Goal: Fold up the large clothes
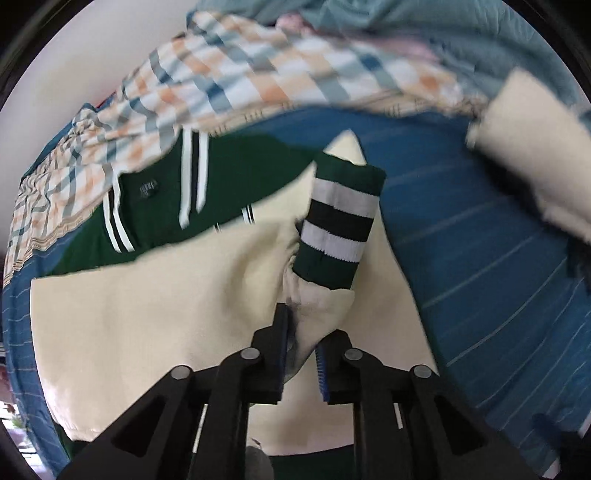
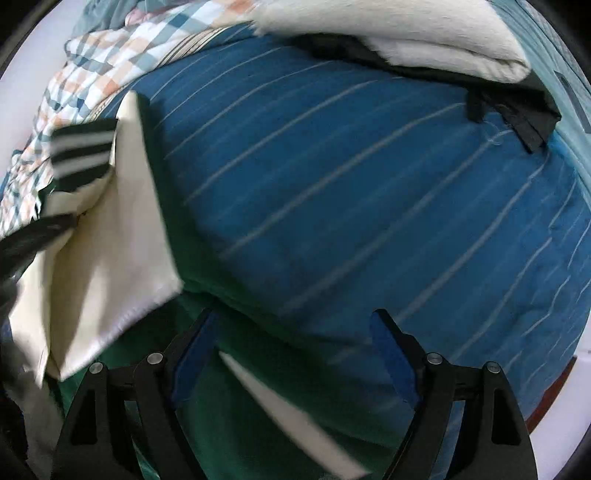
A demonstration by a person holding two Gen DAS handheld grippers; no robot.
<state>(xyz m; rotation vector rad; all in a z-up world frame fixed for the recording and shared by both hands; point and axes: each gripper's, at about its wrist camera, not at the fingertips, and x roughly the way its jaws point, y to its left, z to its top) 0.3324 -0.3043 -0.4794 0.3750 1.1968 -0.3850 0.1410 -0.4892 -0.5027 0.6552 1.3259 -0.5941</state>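
Observation:
A green jacket (image 1: 155,206) with cream sleeves lies on the bed. In the left wrist view my left gripper (image 1: 301,332) is shut on a bunch of the cream sleeve (image 1: 166,302), just below its green cuff (image 1: 340,218) with white and black stripes. The sleeve lies folded across the green body. In the right wrist view my right gripper (image 2: 294,315) stands open over the edge of the green body (image 2: 240,417), with nothing between its fingers. The cream sleeve (image 2: 110,236) and striped cuff (image 2: 81,155) lie to its left.
A blue striped bed sheet (image 2: 351,192) covers the surface. A plaid cloth (image 1: 236,81) is heaped along the far side. A folded white cloth (image 2: 406,37) rests on a black garment (image 2: 517,110) at the far right. Teal fabric (image 1: 406,22) lies beyond.

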